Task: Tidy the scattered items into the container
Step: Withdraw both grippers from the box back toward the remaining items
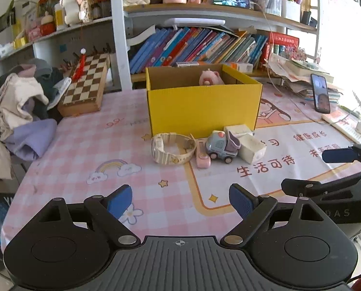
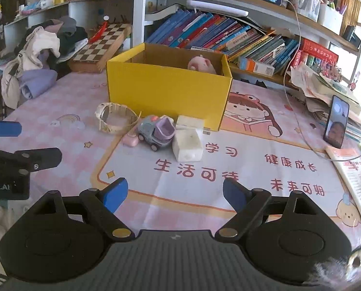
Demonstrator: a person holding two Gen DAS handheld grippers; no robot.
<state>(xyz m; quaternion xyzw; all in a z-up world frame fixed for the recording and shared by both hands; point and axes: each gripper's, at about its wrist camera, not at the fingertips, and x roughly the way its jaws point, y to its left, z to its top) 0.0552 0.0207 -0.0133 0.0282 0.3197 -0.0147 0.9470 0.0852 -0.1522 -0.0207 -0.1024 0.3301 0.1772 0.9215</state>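
Observation:
A yellow cardboard box [image 1: 202, 106] [image 2: 166, 92] stands open on the table with a pink pig toy [image 1: 210, 77] [image 2: 201, 64] inside. In front of it lie a cream watch [image 1: 172, 148] [image 2: 115, 118], a small pink device [image 1: 202, 158] [image 2: 130, 139], a grey-purple toy truck [image 1: 223, 146] [image 2: 157, 131] and two white blocks [image 1: 250, 148] [image 2: 187, 145]. My left gripper [image 1: 180, 201] is open and empty, well short of the items. My right gripper [image 2: 174, 194] is open and empty, also short of them.
A chessboard box [image 1: 86, 84] and a pile of clothes [image 1: 23, 106] lie at the left. A phone [image 2: 336, 121] stands at the right beside stacked papers and a cable. Bookshelves run behind the box.

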